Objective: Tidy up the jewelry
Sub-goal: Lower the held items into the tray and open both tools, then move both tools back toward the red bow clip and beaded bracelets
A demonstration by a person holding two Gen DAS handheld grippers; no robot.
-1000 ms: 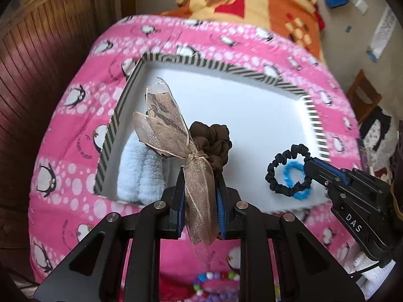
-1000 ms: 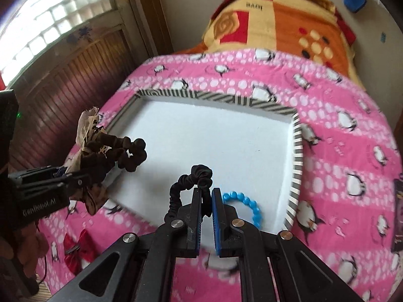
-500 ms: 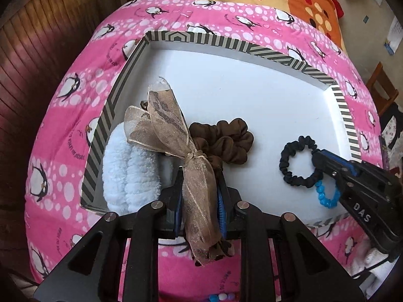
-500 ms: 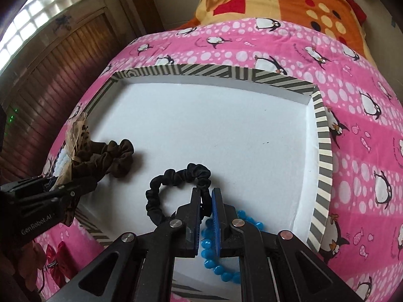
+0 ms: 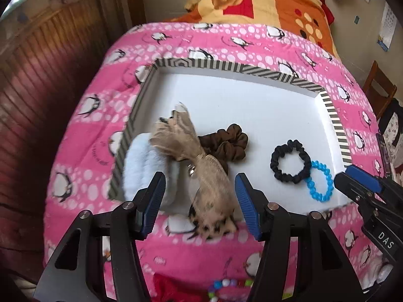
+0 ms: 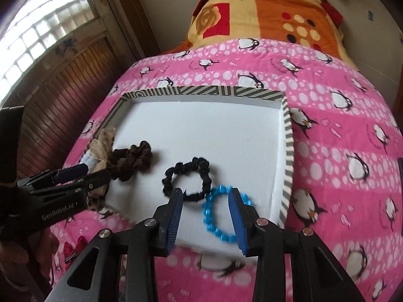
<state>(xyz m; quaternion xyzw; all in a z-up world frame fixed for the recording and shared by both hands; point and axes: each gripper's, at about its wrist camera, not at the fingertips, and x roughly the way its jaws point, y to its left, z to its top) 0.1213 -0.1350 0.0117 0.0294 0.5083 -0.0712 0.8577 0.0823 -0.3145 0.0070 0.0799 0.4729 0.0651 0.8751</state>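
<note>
Drop-off step: both grippers had just been opening and nothing was clamped. The left gripper (image 5: 200,201) stood wide, its brown scrunchie with the tan ribbon (image 5: 201,156) lying between the jaws across the tray's (image 5: 234,69) near edge; the right gripper (image 6: 205,216) was part open, the black scrunchie (image 6: 187,177) lying in the tray touching the blue bead bracelet (image 6: 221,216). Next, I'd judge: back both off clear, then fetch the beaded piece (image 5: 226,285) off the pink blanket (image 5: 83,151).

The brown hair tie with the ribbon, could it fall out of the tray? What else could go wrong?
Maybe. The ribbon of the brown hair tie hangs over the tray's near rim, between the left gripper's fingers, which have just opened, so pulling back might drag it out. The black hair tie lies partly on the blue bead bracelet, so the right gripper, also just opened, could snag either.
</note>
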